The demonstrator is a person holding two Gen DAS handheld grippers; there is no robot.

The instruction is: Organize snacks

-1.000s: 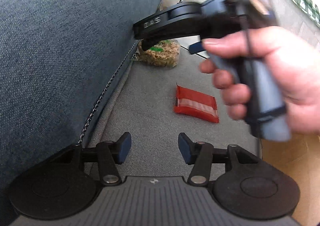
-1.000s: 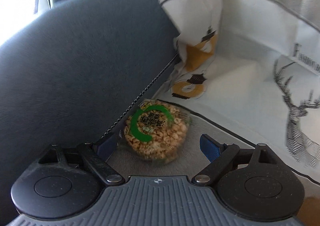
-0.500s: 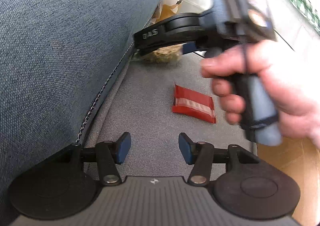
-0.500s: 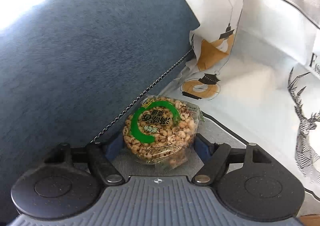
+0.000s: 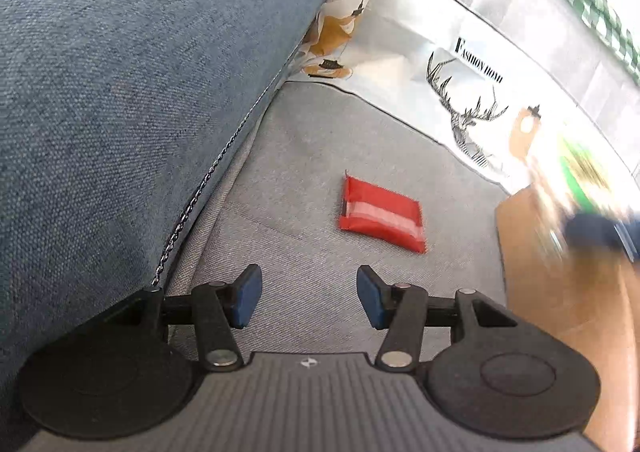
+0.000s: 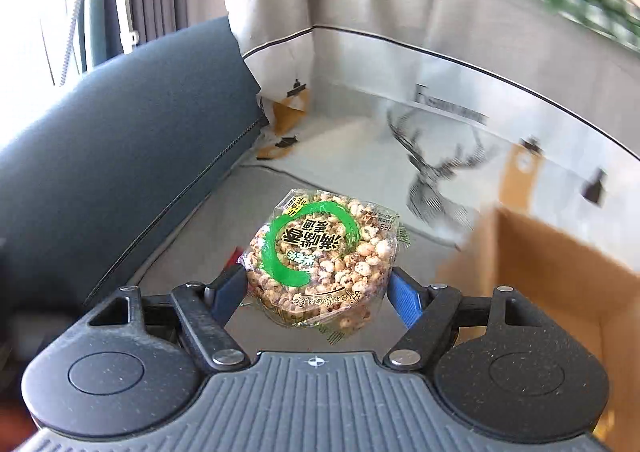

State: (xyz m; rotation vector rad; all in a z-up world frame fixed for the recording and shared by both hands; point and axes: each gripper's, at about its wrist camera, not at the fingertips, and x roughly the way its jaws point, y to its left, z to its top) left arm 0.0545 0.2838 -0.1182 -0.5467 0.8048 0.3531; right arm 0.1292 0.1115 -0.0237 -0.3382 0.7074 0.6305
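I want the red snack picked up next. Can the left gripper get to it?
Probably yes. The left gripper is open and empty, the red packet lies flat on the sofa seat just ahead of it, and nothing sits between them.

Both devices looked the same: the left gripper [image 5: 309,296] and the right gripper [image 6: 316,292] had a grey ribbed body, two round black discs, black link arms with silver rivets, blue finger pads [image 5: 248,294], and a small crosshair mark.
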